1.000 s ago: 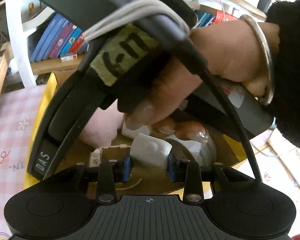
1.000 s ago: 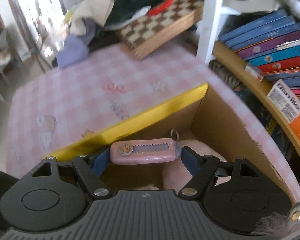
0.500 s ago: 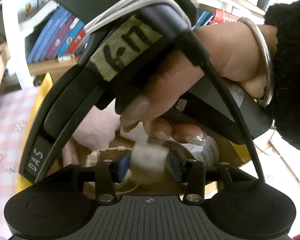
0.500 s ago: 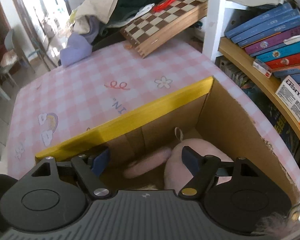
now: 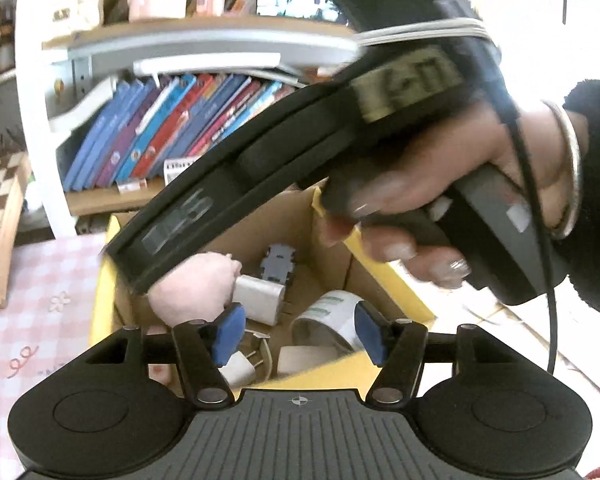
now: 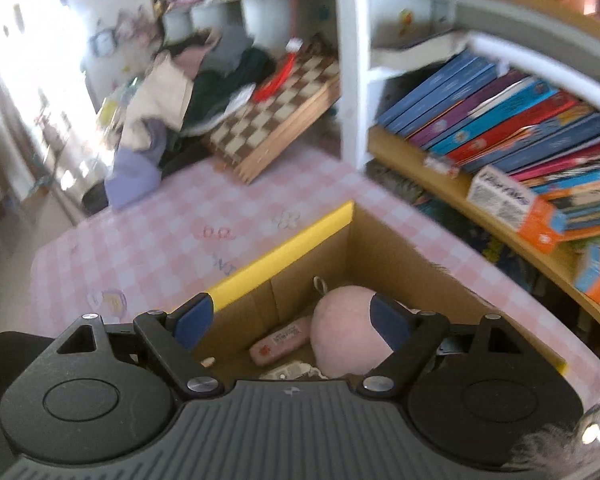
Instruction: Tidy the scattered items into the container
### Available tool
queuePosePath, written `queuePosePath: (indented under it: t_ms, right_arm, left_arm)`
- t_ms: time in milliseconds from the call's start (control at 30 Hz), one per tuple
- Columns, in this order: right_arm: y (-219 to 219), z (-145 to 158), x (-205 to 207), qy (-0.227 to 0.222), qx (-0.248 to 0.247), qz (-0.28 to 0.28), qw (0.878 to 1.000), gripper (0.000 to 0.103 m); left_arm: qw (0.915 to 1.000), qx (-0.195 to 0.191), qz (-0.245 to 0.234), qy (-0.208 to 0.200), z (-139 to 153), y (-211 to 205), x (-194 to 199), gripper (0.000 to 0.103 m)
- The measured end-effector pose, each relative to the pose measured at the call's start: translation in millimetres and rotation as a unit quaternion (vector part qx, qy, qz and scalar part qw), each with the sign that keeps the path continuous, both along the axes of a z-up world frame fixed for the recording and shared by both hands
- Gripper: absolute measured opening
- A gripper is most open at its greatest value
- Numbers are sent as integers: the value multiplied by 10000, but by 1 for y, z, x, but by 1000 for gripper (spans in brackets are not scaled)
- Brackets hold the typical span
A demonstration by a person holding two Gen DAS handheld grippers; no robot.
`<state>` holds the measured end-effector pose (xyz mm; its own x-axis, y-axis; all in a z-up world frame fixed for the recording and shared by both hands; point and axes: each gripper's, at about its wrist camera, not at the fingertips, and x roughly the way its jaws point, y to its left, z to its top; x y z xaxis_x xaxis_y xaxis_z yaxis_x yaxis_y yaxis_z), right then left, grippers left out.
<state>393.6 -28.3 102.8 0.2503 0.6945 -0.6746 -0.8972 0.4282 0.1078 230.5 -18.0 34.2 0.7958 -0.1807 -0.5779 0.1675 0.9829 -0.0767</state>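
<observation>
While open, gripper (image 6: 288, 320) above box (image 6: 284, 246)

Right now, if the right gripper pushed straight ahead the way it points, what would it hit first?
Probably the pink plush toy inside the cardboard box; the open right gripper points down into it. Depth is unclear.

I note strong daylight from the window (image 6: 32, 92) at the right view's left edge, blown out to glare. Both views show motion blur, worst on the bookshelf (image 6: 500, 128) and other hand-held gripper (image 5: 300, 152). Fisheye bending curves the edges.
</observation>
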Motion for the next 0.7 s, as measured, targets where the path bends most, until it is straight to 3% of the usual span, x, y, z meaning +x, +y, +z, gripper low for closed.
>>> queuePosePath:
  t_ms: [200,367,433,700]
  right_arm:
    - [-45,29,-47,-227,592,-576,9963,85]
    - [-83,32,-100,-390,813,-1150,9893,85]
    - [-95,28,-125,-426,737,-1454,9857,86]
    - [-131,5,-221,-902,435,-2342,9670,86]
  left_arm:
    - [9994,21,-25,-330,18,5,-42,68]
    - [9980,4,253,-573,28,18,-90,70]
    - [9973,-3,389,-622,29,21,-108,75]
    - [9947,89,796,-638,20,25,-169,81]
